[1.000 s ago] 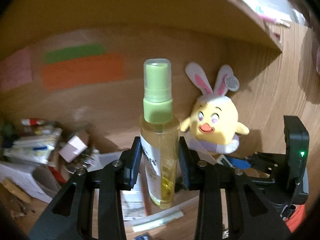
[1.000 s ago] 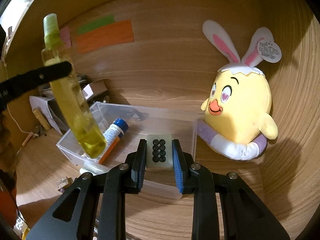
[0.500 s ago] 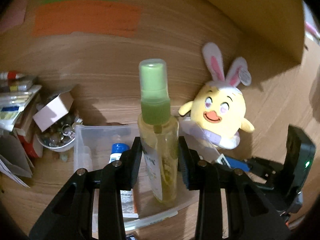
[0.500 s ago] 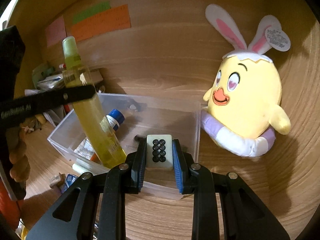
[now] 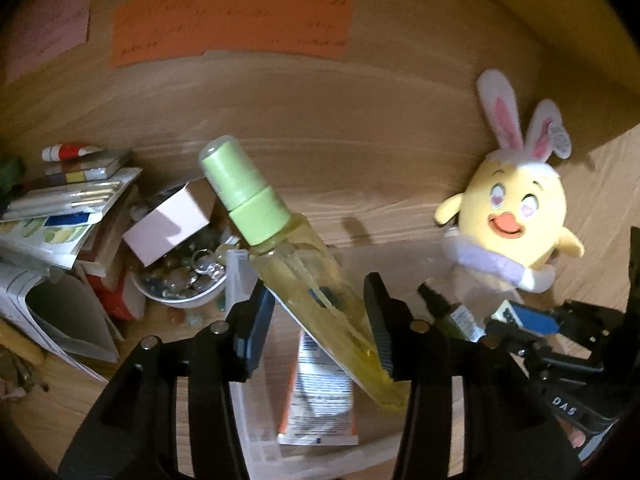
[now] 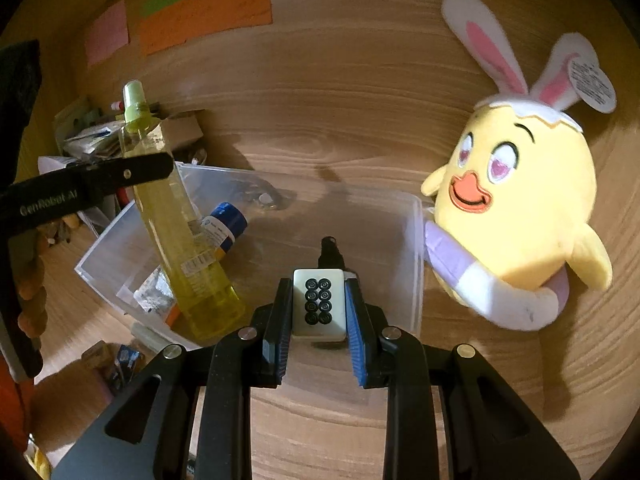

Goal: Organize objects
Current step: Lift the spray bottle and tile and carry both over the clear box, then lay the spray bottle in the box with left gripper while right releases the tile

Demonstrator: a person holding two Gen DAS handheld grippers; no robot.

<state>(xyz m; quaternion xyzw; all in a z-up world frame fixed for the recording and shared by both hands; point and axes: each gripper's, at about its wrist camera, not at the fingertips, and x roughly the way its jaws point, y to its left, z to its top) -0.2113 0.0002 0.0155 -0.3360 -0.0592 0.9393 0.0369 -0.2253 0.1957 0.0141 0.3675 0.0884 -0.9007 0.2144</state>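
Observation:
A yellow spray bottle (image 5: 304, 280) with a green cap leans to the left between the fingers of my left gripper (image 5: 320, 320), its base down in the clear plastic bin (image 6: 384, 216). The jaws stand wide apart and the bottle rests against the right finger only. The bottle also shows in the right wrist view (image 6: 176, 232), standing tilted in the bin's left end. My right gripper (image 6: 318, 308) is shut on a white mahjong tile (image 6: 319, 302) with black circles, held over the bin's near side. A tube with a blue cap (image 6: 222, 224) lies in the bin.
A yellow chick plush with rabbit ears (image 6: 516, 208) sits right of the bin against the wooden wall. A pile of books and papers (image 5: 60, 208), a small white box (image 5: 168, 224) and a bowl of beads (image 5: 188, 280) crowd the left. Sticky notes (image 5: 228, 28) hang on the wall.
My left gripper has lowered the spray bottle into the bin and opened; the bottle has tipped over to the left. My right gripper has edged closer to the bin with the tile.

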